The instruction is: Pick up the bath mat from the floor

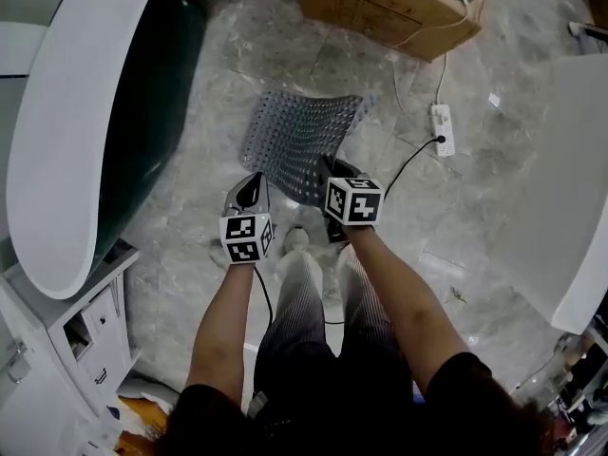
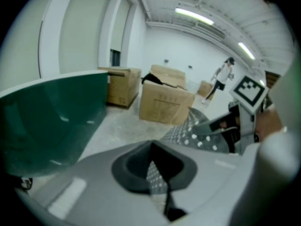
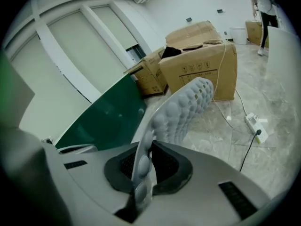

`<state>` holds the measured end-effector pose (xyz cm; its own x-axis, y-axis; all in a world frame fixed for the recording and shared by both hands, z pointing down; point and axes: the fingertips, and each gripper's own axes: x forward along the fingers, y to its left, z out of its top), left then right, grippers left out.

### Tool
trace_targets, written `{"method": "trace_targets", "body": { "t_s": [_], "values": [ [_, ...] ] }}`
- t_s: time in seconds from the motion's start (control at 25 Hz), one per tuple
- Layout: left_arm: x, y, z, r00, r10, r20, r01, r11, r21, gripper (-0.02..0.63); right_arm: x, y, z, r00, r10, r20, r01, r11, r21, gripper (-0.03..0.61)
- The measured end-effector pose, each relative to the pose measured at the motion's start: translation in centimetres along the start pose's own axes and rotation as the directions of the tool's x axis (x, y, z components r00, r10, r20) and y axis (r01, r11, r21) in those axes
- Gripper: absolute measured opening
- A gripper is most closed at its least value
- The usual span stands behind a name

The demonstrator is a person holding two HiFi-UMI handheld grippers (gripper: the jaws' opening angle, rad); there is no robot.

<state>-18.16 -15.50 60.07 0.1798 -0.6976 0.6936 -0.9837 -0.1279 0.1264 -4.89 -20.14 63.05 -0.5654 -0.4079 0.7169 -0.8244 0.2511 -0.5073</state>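
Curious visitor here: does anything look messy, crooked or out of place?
Nothing is spilled or broken. The bath mat is pinched at its near edge by the left hand-held gripper and the right hand-held gripper and hangs bent. A power strip lies loose on the floor, its cable trailing toward the person.

The right hand-held gripper (image 1: pixel 334 169) (head view) hides the bath mat's (image 1: pixel 302 139) corner.

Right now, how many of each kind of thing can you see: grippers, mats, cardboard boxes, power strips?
Bath mat: 1
Grippers: 2, the left gripper and the right gripper, each shut on the bath mat
Cardboard boxes: 3
Power strip: 1
Total: 7
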Motion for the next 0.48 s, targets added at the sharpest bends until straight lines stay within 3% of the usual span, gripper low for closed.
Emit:
{"method": "trace_targets", "body": {
  "t_s": [0.48],
  "values": [
    [-8.5, -0.2, 7.4, 0.995, 0.004, 0.096, 0.002, 0.998, -0.063, 0.008, -8.1, 6.3, 5.6, 0.998, 0.045, 0.043, -0.04, 0.992, -0.119, 0.012]
  ]
}}
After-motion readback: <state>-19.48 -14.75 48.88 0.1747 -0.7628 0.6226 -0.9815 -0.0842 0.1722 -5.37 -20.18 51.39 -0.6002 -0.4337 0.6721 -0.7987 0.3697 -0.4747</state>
